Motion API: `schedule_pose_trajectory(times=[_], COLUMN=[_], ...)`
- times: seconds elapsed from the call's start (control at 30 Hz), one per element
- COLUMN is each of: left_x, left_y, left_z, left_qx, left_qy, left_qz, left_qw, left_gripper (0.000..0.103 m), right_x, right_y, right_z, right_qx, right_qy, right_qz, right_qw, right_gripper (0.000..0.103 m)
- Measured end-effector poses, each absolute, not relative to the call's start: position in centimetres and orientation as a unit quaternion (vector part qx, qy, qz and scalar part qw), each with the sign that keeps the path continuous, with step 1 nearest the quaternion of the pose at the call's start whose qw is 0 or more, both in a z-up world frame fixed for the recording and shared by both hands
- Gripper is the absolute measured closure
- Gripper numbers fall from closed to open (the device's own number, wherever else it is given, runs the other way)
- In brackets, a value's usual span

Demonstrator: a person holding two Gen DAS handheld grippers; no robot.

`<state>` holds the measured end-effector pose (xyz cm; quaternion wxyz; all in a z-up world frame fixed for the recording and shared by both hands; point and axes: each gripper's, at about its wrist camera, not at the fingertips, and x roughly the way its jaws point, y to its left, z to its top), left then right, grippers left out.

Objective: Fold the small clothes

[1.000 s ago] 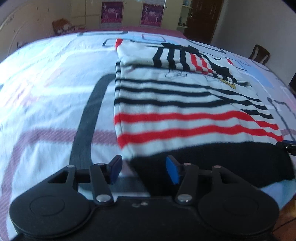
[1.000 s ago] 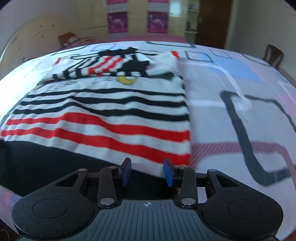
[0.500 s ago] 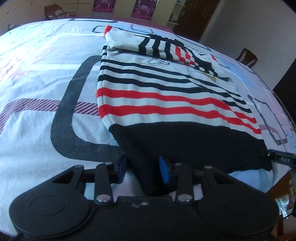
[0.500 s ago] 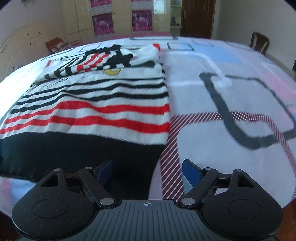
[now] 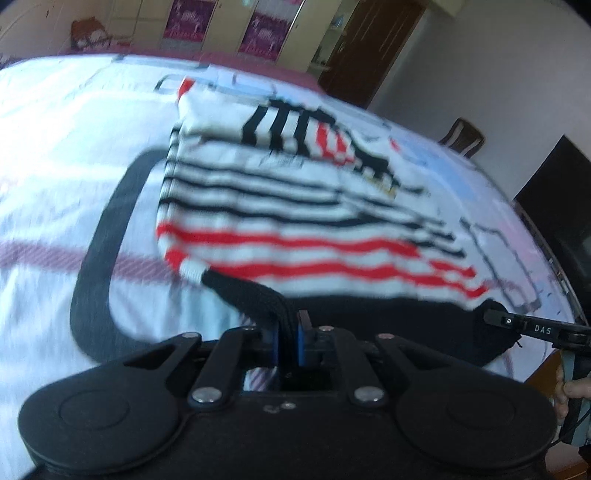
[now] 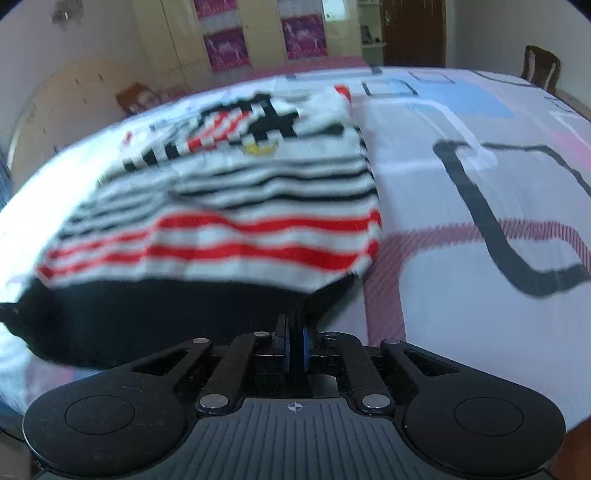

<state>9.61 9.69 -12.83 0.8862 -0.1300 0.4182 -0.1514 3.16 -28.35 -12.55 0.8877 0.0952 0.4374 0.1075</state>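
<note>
A small striped sweater (image 5: 295, 221) lies on the bed: white with thin black stripes, red stripes lower down and a black hem band. Its sleeves are folded across the top. My left gripper (image 5: 287, 341) is shut on the black hem at the sweater's left corner and lifts it. My right gripper (image 6: 294, 345) is shut on the black hem at the right corner of the sweater (image 6: 240, 206) and lifts it too. The right gripper's tip also shows at the right edge of the left wrist view (image 5: 496, 319).
The bed sheet (image 6: 461, 229) is white with black, pink and blue shapes. Wardrobes with purple posters (image 6: 303, 35) stand at the back beside a dark door (image 5: 364, 51). A wooden chair (image 6: 541, 68) stands at the far right.
Both grippers have closed on the black hem, one at each corner, and raised it off the sheet. The lower part of the sweater now hangs between them.
</note>
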Motion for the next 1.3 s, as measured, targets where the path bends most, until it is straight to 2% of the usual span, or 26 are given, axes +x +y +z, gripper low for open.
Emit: schedule_pose_trajectory(times=[0.23,0.57,0.87,1.13,1.3], left_x=[14.1,26.0,36.6,41.5,42.6], left_y=[9.7,9.7,9.2,9.1,9.9], left_z=[-9.6,-6.8,-8.4,-12.1,-13.2], left_qx=[-0.139,-0.14,-0.125,-0.104,-0.115], left_qy=[0.364,0.314,0.327,0.368,0.387], left_qz=[-0.15,-0.12,-0.085,-0.048,-0.045], left_qw=[0.909,0.931,0.933,0.923,0.914], left_gripper=[0.095,0.095,0.095,0.094,0.083], right_x=[8.4,21.8,33.7,39.1,40.7], right_y=[-29.0,-29.1,-29.7,-30.2,-31.0], right_z=[-9.3,-6.5,-10.0,-14.3,-15.5], right_qx=[0.129,0.139,0.169,0.191,0.203], right_qy=[0.382,0.325,0.356,0.397,0.41], right_qz=[0.126,0.135,0.122,0.103,0.099], right_qw=[0.906,0.925,0.911,0.892,0.884], right_gripper=[0.097,0.097,0.097,0.097,0.096])
